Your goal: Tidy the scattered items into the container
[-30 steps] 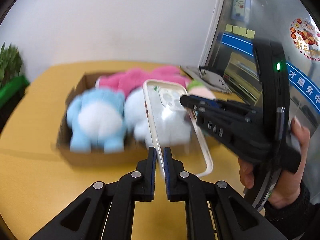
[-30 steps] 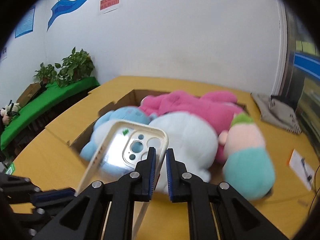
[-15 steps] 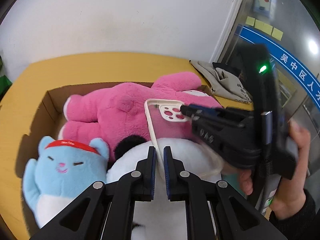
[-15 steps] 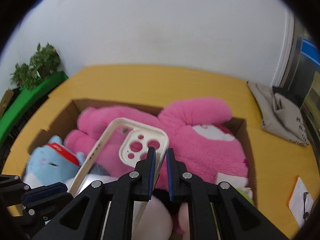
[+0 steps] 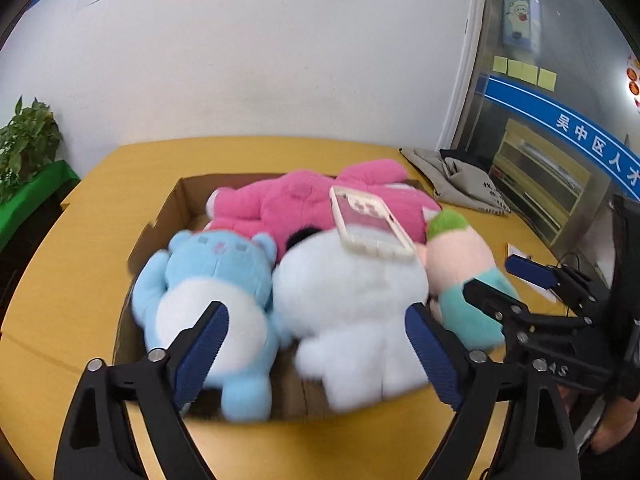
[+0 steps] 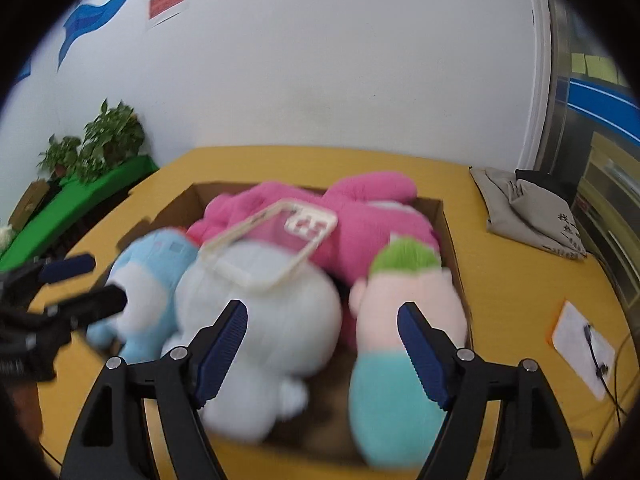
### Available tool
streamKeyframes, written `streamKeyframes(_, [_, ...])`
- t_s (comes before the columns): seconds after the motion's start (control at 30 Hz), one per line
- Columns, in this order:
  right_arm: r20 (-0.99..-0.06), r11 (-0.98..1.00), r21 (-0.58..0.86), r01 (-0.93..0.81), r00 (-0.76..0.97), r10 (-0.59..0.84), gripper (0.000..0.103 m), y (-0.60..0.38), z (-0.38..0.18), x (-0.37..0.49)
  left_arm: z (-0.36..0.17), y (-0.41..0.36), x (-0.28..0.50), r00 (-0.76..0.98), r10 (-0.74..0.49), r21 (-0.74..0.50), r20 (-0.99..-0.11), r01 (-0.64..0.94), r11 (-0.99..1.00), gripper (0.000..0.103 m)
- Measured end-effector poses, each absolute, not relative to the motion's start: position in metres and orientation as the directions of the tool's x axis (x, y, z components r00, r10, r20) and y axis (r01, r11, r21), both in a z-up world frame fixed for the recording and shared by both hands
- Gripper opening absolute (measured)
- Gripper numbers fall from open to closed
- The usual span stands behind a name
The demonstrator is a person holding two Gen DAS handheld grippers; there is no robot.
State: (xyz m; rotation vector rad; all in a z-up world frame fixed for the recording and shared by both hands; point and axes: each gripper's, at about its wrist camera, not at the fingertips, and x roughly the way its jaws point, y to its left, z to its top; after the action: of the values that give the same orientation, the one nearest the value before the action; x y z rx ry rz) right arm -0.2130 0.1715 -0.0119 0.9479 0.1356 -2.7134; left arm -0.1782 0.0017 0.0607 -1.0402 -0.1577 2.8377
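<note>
A clear phone case (image 5: 370,226) lies on top of the plush toys in the cardboard box (image 5: 180,200); it also shows in the right wrist view (image 6: 272,246). The box (image 6: 446,216) holds a blue plush (image 5: 212,280), a white plush (image 5: 352,304), a pink plush (image 5: 288,204) and a pink-and-teal doll with green hair (image 5: 464,264). My left gripper (image 5: 316,344) is open and empty, in front of the box. My right gripper (image 6: 322,348) is open and empty too, near the box's front, and shows at the right of the left wrist view (image 5: 504,276).
The box stands on a yellow table (image 5: 248,152). A grey cloth bag (image 6: 528,212) lies at the table's back right. A white card with a cable (image 6: 584,344) lies on the right. Green plants (image 6: 100,140) stand to the left, beyond the table.
Both grippers were shut on the phone case and held it above the plush toys. Both have opened and pulled back, and the case now rests on the toys in the box.
</note>
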Motion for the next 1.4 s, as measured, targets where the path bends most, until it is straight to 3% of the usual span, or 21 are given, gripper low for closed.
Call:
streamKeyframes(0.23, [-0.594, -0.974, -0.046, 0.223, -0.790, -0.153, 0.078, 0.183, -0.022, -0.129, 0.043, 0.006, -0.118, -0.772, 0.151, -0.169, -0.617, -0.057, -0.984, 0.103])
streamKeyframes(0.57, [-0.587, -0.978, -0.033, 0.208, -0.796, -0.149, 0.078, 0.190, -0.022, -0.087, 0.035, 0.018, -0.081, -0.779, 0.113, -0.159, -0.616, -0.018, -0.987, 0.103])
streamKeyframes(1.4, [-0.602, -0.986, -0.033, 0.164, -0.791, -0.111, 0.078, 0.193, -0.046, -0.087, 0.018, 0.023, -0.077, -0.803, 0.037, -0.117, -0.595, 0.042, -0.992, 0.103])
